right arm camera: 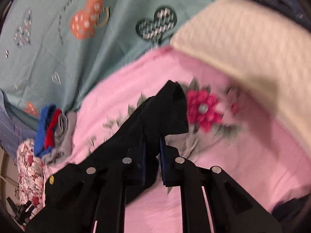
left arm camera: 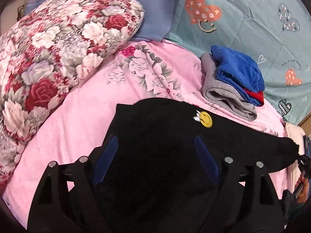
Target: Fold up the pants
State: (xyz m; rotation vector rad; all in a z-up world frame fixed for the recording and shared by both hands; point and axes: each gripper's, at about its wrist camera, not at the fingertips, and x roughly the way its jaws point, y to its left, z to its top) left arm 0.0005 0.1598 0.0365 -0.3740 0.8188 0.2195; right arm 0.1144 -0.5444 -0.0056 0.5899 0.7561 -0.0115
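Black fabric pants (left arm camera: 165, 136) with a yellow smiley patch (left arm camera: 206, 118) lie on the pink floral bedsheet (left arm camera: 81, 120). Left gripper (left arm camera: 155, 151) fingers spread wide over them; right gripper (right arm camera: 152, 149) fingers pinch one corner.

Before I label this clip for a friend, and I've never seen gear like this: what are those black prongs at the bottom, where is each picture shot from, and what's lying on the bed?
No robot here: a person holds a two-fingered claw in each hand, with a camera on each looking along the fingers. One picture comes from the left claw, the other from the right claw. The prongs are the claws' own fingers.

On the pink floral bedsheet lie the black pants, which bear a yellow smiley badge. The left claw stands open over them; the right claw is shut on a bunch of the pants' fabric. Beside them sits a stack of folded clothes in grey, blue and red, with a flowered pillow to one side and a teal quilt with hearts behind.
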